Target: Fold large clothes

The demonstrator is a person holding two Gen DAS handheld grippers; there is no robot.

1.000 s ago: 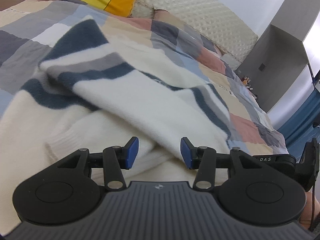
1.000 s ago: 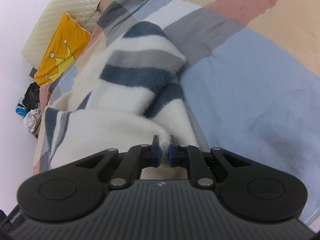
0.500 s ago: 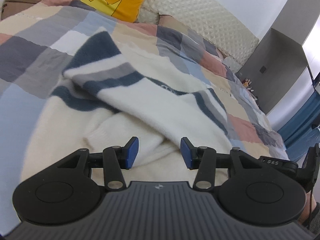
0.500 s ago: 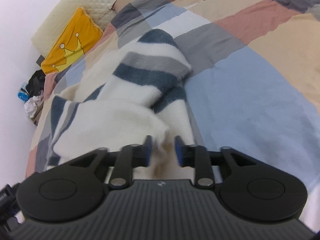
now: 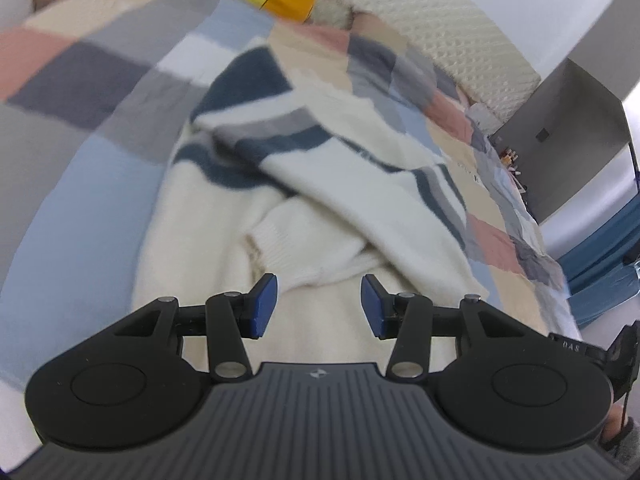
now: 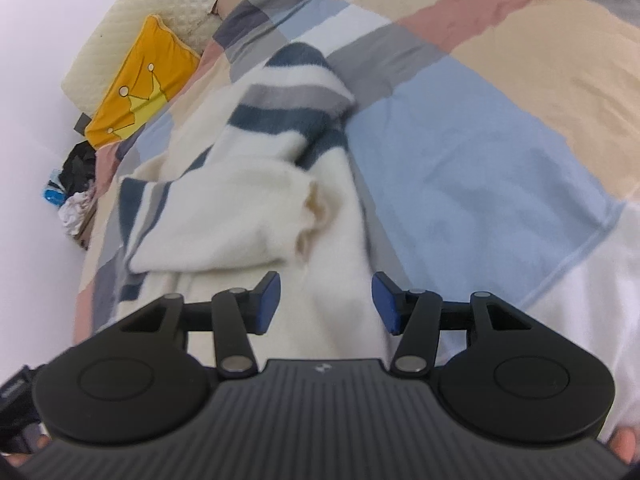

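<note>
A: Left wrist view first. What do you see there?

B: The left gripper [image 5: 318,306] hangs above the sweater [image 5: 320,184] with its blue pads spread apart. Nothing is between them; the cloth lies lower, behind the gap.

A: And where is the sweater?

B: It lies on the patchwork bedspread [image 5: 100,92], which has squares in grey, pale blue, pink and beige. The sweater is cream with dark blue and grey stripes. One striped sleeve is folded across the body, and a cream cuff [image 5: 276,240] with a ribbed edge lies just in front of the left pads.

A: What about the other side?

B: In the right wrist view the right gripper [image 6: 326,304] is also spread. Its jaws have just been opening, and no cloth is pinched between the pads now. The cream fabric of the sweater [image 6: 240,216] lies under the gap, not touched by the pads as far as I can tell.

A: Anything else around?

B: A yellow pillow [image 6: 132,92] with a crown drawing lies at the head of the bed, next to a cream quilted headboard [image 6: 116,40]. In the left wrist view a grey cabinet [image 5: 568,140] stands beside the bed. The left picture is somewhat blurred, so small details are not clear.
</note>
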